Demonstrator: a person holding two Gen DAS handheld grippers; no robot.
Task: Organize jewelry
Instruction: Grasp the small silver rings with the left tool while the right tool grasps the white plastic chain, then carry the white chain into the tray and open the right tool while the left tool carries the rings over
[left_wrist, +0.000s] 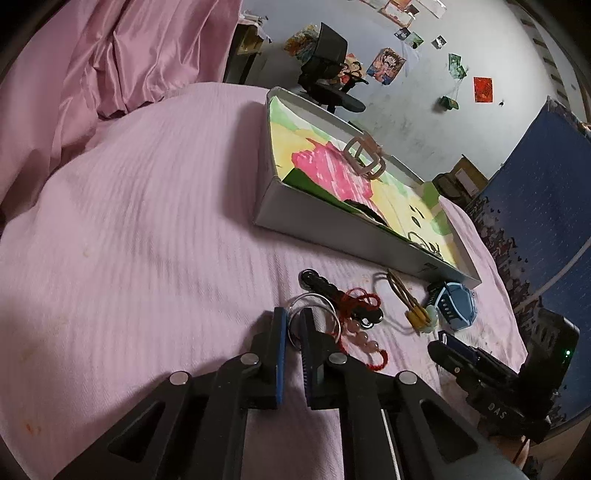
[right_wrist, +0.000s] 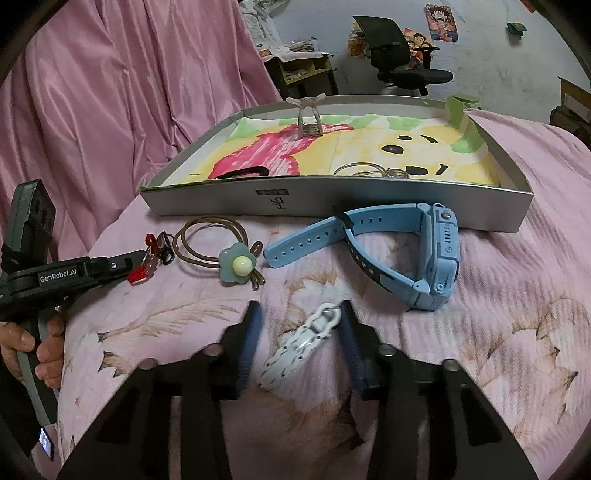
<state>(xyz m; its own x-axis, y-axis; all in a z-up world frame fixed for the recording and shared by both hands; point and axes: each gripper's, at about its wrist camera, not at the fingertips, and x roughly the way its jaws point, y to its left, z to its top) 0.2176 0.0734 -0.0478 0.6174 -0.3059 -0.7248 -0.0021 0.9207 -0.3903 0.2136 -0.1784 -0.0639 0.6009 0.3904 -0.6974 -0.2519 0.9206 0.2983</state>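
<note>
My left gripper (left_wrist: 293, 318) is nearly shut, pinching the near edge of thin silver hoops (left_wrist: 321, 300) that lie on the pink bedspread. Beside the hoops lie a red-thread bead bracelet (left_wrist: 356, 334) and a black hair clip (left_wrist: 321, 281). My right gripper (right_wrist: 301, 321) stands open around a white chain-link bracelet (right_wrist: 303, 345), which lies flat between the fingers. Ahead of it are a blue watch (right_wrist: 410, 251) and a brown hair tie with a flower (right_wrist: 236, 266). The grey box tray (right_wrist: 332, 201) holds a clear hair claw (right_wrist: 310, 120), silver rings (right_wrist: 369, 170) and a black clip (right_wrist: 240, 172).
The tray (left_wrist: 325, 221) lies on the bed, lined with a painted sheet. Pink curtains (right_wrist: 129, 92) hang at the left. An office chair (right_wrist: 402, 55) and a cluttered shelf (right_wrist: 299, 70) stand behind the bed. A hand (right_wrist: 40, 343) holds the left gripper's handle at the left edge.
</note>
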